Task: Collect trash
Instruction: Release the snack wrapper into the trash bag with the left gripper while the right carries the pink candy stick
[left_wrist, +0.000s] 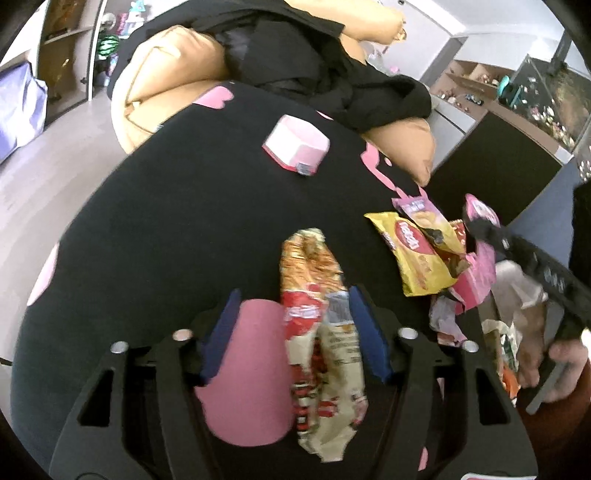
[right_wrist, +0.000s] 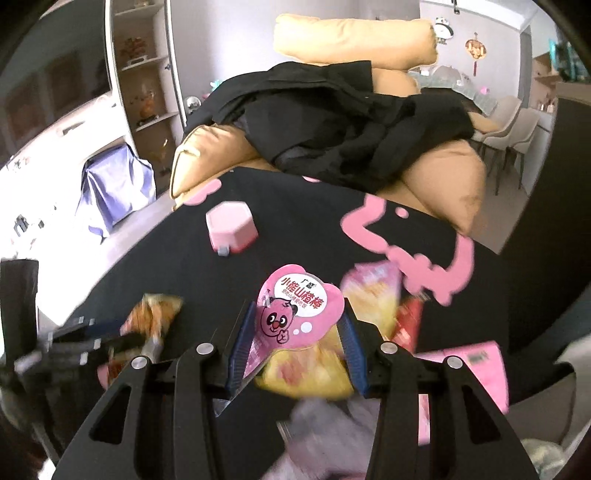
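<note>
**Left gripper on a snack wrapper**

Left gripper, jaws clamped on the crumpled snack wrapper, which lies nearer you than the pink box. Expect it light, limp, slippery; pinch 1 bunched fold. Right gripper holds a pink packet.

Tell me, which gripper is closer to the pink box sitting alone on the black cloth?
Neither clearly. The pink box lies well ahead of both, untouched. The left gripper is over an orange wrapper; the right gripper holds a pink bear packet.
</note>
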